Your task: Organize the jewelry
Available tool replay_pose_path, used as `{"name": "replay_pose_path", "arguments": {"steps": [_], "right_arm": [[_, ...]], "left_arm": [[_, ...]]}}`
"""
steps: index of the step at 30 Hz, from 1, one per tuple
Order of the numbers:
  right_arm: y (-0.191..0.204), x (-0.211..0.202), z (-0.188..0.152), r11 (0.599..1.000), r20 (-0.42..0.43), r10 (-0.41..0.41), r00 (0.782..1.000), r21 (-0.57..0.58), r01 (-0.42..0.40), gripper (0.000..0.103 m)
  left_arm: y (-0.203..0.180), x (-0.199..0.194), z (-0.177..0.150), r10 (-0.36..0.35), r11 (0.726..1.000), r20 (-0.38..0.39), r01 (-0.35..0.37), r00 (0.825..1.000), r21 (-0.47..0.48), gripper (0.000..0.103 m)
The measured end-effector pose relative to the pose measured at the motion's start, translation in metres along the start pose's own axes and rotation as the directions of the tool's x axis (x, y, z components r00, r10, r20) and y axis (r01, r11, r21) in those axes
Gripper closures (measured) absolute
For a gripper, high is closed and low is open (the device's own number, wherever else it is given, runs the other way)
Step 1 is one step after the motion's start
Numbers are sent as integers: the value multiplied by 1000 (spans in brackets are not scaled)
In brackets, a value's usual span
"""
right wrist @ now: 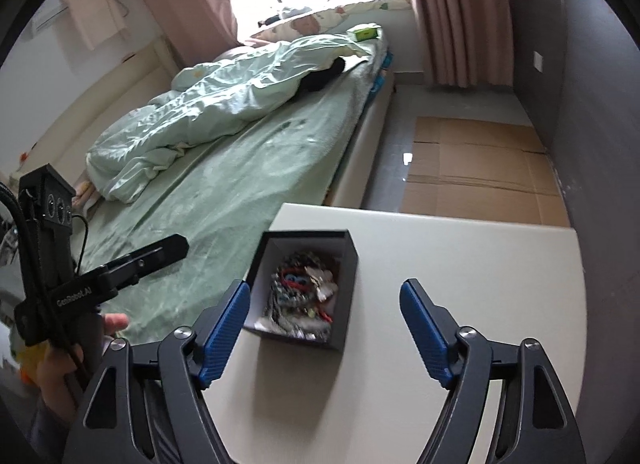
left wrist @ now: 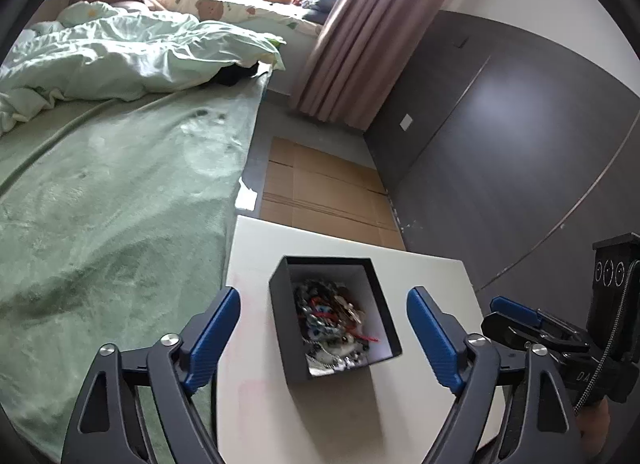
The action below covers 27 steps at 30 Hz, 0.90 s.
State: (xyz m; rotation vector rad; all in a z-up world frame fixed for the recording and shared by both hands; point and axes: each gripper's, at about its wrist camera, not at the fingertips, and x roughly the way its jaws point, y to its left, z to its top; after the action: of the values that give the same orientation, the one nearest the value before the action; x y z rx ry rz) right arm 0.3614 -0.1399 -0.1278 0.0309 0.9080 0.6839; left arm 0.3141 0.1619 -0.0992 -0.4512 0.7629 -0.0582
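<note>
A black open box with a white lining stands on a white table. It holds a tangled heap of jewelry: chains, beads and red cords. My left gripper is open and empty, its blue-padded jaws standing either side of the box, above it. In the right wrist view the box with the jewelry sits left of centre on the table. My right gripper is open and empty, its left finger over the box's near left corner.
A bed with a green sheet and a crumpled duvet adjoins the table's left side. Flattened cardboard lies on the floor beyond the table. A dark wall panel runs along the right. Pink curtains hang by the window.
</note>
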Motion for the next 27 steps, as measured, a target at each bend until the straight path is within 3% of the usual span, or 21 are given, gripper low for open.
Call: {"name": "replay_pose_path", "arguments": {"steps": [4, 11, 27], "right_arm": [[-5, -16, -16, 998, 18, -35, 999, 57, 34, 23], [-14, -49, -62, 975, 85, -123, 989, 196, 104, 0], [-17, -141, -125, 951, 203, -234, 951, 254, 179, 0]], "left_arm": [[-12, -9, -9, -13, 1000, 4, 13, 1000, 24, 12], [-40, -20, -33, 3, 996, 14, -4, 1000, 90, 0], [-103, -88, -83, -18, 982, 78, 2, 997, 191, 0]]}}
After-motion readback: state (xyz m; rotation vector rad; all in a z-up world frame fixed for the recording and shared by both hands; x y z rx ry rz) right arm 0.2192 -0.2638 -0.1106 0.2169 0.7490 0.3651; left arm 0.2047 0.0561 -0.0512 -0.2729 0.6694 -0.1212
